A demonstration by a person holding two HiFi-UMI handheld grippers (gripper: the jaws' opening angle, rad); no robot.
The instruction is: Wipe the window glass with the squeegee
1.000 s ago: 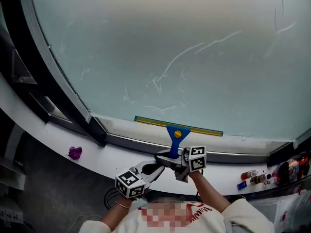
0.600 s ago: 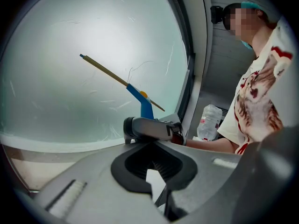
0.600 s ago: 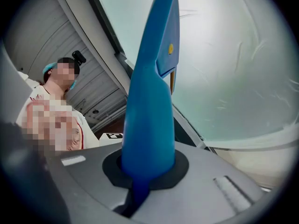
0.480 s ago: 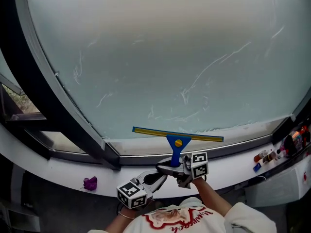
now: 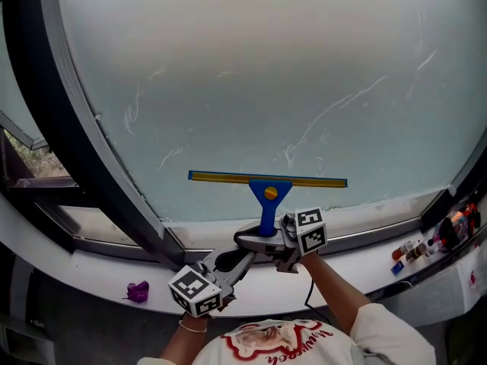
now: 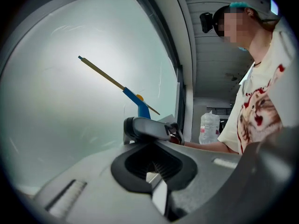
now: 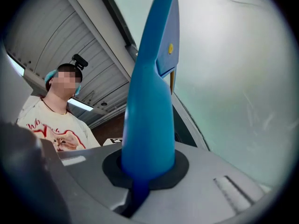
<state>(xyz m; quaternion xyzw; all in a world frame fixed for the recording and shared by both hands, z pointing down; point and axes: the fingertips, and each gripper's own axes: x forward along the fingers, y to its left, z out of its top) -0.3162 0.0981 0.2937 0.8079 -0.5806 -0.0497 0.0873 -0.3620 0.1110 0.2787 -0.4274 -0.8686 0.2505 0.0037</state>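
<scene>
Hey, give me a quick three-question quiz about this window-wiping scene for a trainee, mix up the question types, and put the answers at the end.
1. Multiple choice: which hand's tongs grip the blue plastic squeegee? A) left B) right C) both
2. True or false: the squeegee's long yellow-edged blade rests flat on the white sill.
3. Fill in: in the head view, the small purple object lies to the ___ of both tongs.

Key
1. B. The right tongs are shut on its handle; the left tongs hold nothing.
2. False. It is up against the frosted window glass.
3. left
</scene>
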